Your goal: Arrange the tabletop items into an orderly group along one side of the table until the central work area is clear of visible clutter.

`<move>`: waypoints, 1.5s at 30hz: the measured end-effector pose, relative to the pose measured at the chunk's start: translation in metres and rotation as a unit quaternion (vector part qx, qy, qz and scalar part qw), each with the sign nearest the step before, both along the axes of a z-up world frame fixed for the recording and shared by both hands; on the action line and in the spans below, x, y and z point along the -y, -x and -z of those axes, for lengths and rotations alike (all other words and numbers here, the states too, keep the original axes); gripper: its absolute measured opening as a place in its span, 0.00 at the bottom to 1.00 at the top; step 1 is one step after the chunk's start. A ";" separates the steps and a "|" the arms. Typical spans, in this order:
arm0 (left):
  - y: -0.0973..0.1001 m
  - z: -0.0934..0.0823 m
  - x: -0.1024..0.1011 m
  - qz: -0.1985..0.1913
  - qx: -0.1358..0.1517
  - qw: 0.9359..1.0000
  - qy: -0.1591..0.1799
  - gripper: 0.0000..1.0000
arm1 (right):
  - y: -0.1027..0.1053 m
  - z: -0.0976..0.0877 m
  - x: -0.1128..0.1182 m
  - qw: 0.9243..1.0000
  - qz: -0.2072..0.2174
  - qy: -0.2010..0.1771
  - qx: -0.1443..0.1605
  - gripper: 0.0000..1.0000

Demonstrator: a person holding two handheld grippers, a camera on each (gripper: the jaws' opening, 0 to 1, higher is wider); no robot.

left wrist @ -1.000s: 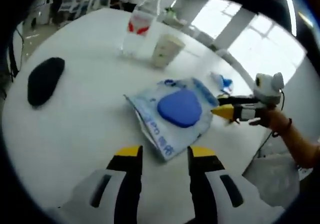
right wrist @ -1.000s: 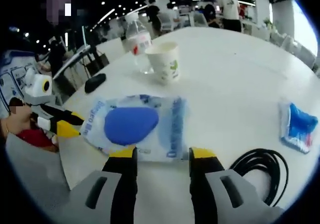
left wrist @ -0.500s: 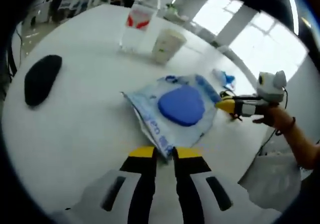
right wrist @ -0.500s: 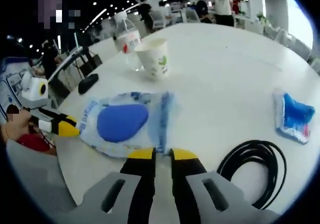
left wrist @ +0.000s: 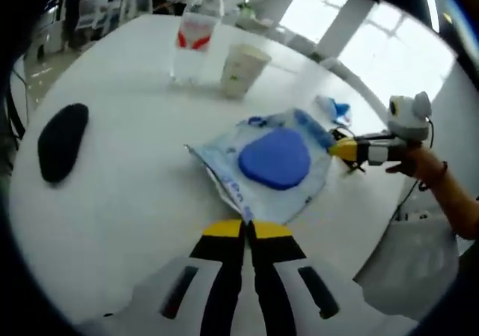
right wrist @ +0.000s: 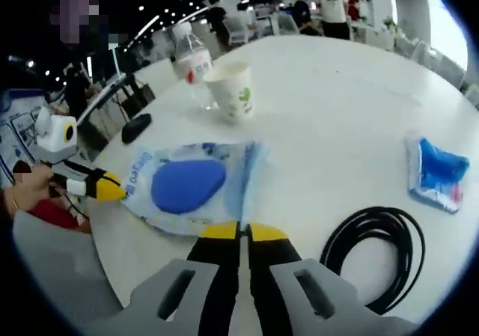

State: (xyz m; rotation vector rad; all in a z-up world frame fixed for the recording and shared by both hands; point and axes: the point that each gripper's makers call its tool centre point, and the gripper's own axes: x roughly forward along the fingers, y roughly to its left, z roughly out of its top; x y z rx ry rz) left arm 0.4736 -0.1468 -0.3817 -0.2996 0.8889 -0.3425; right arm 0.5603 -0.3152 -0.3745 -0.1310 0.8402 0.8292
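At opposite edges of the wipes pack (left wrist: pixel 273 164), left gripper (left wrist: pixel 247 231) and right gripper (right wrist: pixel 240 233) both sit pinched onto it, likely to lift it aside together.

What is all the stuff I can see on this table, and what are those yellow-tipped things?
Table: one, white, round, under everything.
Big packet: one, pale blue plastic with a dark blue pad inside, middle of the table, between both grippers.
Small packet: one, blue, lying apart near the table's edge.
Paper cup: one, white with a green print, upright beside the bottle.
Bottle: one, clear with a red label, upright.
Cable: one, black, coiled on the table.
Black case: one, oval, flat, off to the side.
People: several, far behind the table.
Left gripper: yellow-tipped, shut at one edge of the big packet.
Right gripper: yellow-tipped, shut at the opposite edge.
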 end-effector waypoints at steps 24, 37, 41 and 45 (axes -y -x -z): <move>-0.027 -0.034 0.035 0.080 0.030 0.996 0.003 0.00 | 0.005 -0.041 0.046 0.997 0.060 -0.010 0.037 0.01; -0.057 -0.045 0.070 0.122 0.042 0.992 -0.001 0.00 | -0.009 -0.052 0.086 0.993 0.105 0.002 0.053 0.01; -0.067 -0.049 0.078 0.122 0.048 0.991 0.005 0.00 | -0.016 -0.054 0.094 0.991 0.117 0.004 0.057 0.01; -0.077 -0.048 0.085 0.125 0.050 0.991 0.009 0.00 | -0.025 -0.056 0.102 0.990 0.128 -0.001 0.056 0.01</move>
